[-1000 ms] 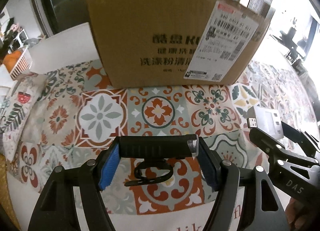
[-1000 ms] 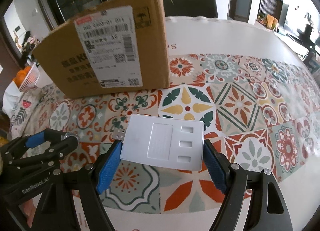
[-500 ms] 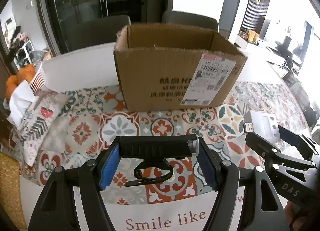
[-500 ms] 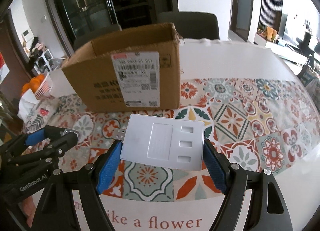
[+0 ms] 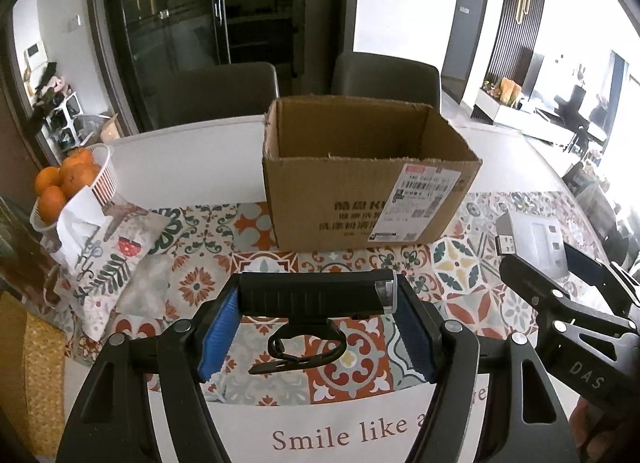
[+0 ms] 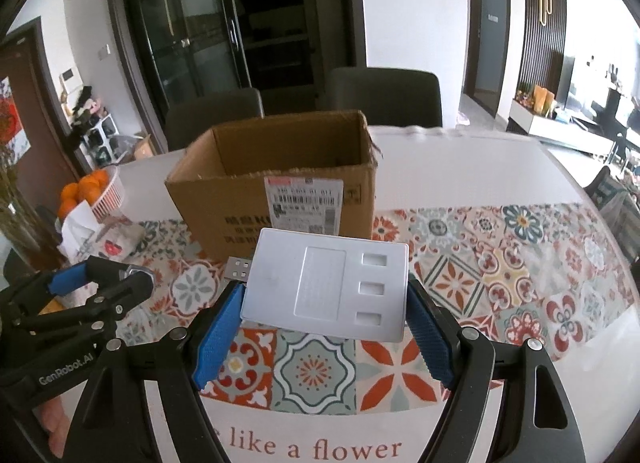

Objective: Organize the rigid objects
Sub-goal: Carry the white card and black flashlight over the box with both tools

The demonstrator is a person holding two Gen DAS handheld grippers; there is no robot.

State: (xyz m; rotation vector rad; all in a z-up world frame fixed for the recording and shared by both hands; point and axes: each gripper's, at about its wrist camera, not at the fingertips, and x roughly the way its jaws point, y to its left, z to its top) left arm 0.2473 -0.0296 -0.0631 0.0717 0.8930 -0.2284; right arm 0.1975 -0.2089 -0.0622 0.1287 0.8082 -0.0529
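While the left tongs (image 5: 316,303) clamp a black flashlight (image 5: 316,292), the right tongs (image 6: 324,303) grip a flat white hub (image 6: 328,289).

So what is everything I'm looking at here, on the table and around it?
cardboard box: one, brown, open top, standing on the table behind the patterned cloth
bike light: one, black with a strap loop, held in the left gripper
USB card device: one, white and flat, held in the right gripper
patterned cloth: one, orange, teal and cream tiles, spread over the table
table: one, white
basket of oranges: one, white basket, at the table's left edge
leaf-print fabric pouch: one, beside the basket
chairs: two, dark, behind the table
left gripper: black with blue pads
right gripper: black with blue pads
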